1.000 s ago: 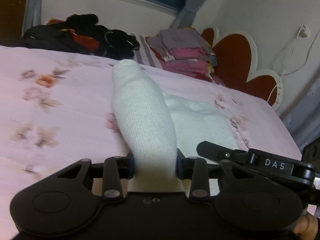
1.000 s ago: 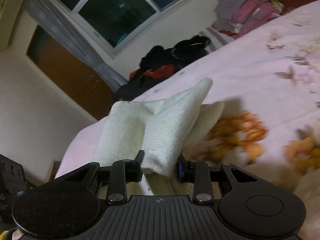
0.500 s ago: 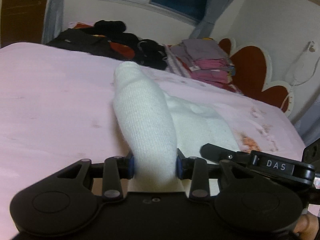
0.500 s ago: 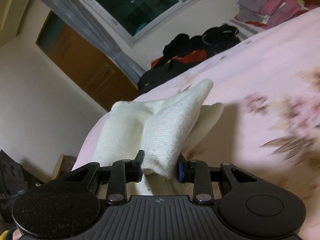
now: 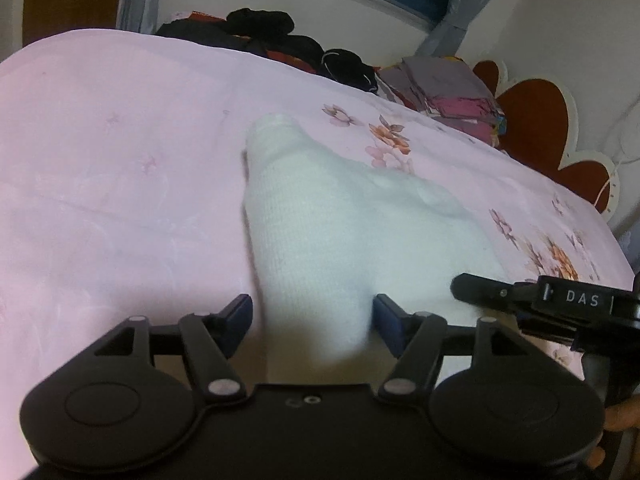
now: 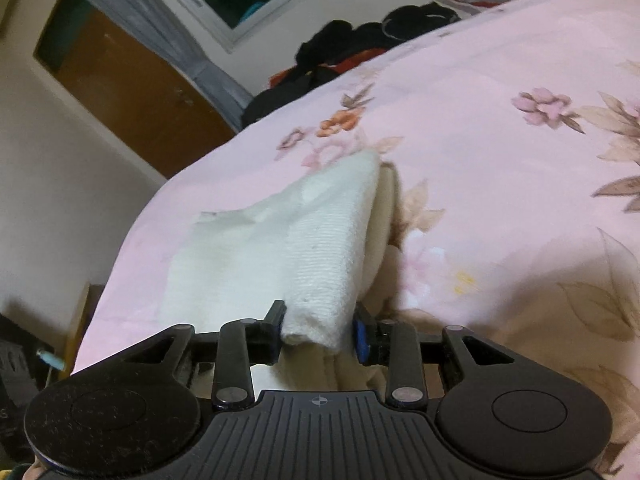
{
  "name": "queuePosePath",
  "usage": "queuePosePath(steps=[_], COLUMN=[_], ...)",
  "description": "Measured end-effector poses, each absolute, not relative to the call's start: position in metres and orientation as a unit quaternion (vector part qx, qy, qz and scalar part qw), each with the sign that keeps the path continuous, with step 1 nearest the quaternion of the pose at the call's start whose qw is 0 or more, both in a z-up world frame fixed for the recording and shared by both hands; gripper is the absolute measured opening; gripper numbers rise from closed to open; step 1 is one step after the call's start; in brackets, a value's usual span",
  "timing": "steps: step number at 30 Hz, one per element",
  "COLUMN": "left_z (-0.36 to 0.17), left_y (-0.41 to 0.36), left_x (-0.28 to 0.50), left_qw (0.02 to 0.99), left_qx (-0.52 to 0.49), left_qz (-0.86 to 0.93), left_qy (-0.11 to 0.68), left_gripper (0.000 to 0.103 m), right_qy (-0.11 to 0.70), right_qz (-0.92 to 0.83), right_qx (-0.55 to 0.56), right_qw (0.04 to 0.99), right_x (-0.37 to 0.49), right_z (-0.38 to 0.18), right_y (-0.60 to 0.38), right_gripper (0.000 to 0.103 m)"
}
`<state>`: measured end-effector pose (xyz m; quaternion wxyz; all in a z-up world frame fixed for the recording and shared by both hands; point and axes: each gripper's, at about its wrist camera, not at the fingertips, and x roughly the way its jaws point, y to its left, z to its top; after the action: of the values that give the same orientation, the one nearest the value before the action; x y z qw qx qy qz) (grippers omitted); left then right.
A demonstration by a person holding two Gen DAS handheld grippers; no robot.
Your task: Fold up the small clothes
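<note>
Letting the fold go on the bed

Our left tool [image 5: 312, 316] is opening, pads just off the white knit garment [image 5: 340, 232] between them; our right tool [image 6: 320, 330] is starting to open, yet grips its bunched edge. It lies on the pink floral bedspread [image 5: 120, 160]. Next, probably release, then smooth. "DAS" reads on the neighbouring tool.

Left hand-held gripper [image 5: 312, 322]: jaws were clamped on the white garment [image 5: 320, 240]; now opening, with a gap showing at each side of the cloth that lies between them.
White garment: earlier its fold stood up above the bed [image 5: 120, 160]; now it lies lower, spread on the pink sheet.
Right hand-held gripper [image 6: 320, 332]: has come down closer to the bed; jaws opening slightly, cloth between them.
</note>
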<state>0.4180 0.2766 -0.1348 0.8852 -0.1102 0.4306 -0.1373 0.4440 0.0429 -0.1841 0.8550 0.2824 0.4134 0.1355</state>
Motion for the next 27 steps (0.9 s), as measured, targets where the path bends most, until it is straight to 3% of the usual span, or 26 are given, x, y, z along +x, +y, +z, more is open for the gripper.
queuePosePath(steps=[5, 12, 21, 27], left_z=[-0.113, -0.103, -0.125, -0.111], left_y=[0.294, 0.275, 0.262, 0.274], left_x=[0.405, 0.436, 0.454, 0.418], left_qw=[0.904, 0.919, 0.914, 0.915], left_qx=[-0.109, -0.105, -0.094, -0.103], left_qz=[-0.126, -0.125, -0.113, -0.13], left_qy=[0.393, 0.358, 0.378, 0.368], left_gripper=[0.056, 0.029, 0.029, 0.032], right_qy=[0.402, 0.358, 0.4, 0.389], right_qz=[0.128, 0.131, 0.085, 0.085], right_qx=[0.256, 0.182, 0.105, 0.099], right_qw=[0.87, 0.907, 0.907, 0.912], right_x=[0.433, 0.456, 0.493, 0.476], right_z=[-0.161, -0.132, -0.178, -0.159], right_y=[0.038, 0.065, 0.08, 0.07], right_gripper=[0.034, 0.034, 0.034, 0.034])
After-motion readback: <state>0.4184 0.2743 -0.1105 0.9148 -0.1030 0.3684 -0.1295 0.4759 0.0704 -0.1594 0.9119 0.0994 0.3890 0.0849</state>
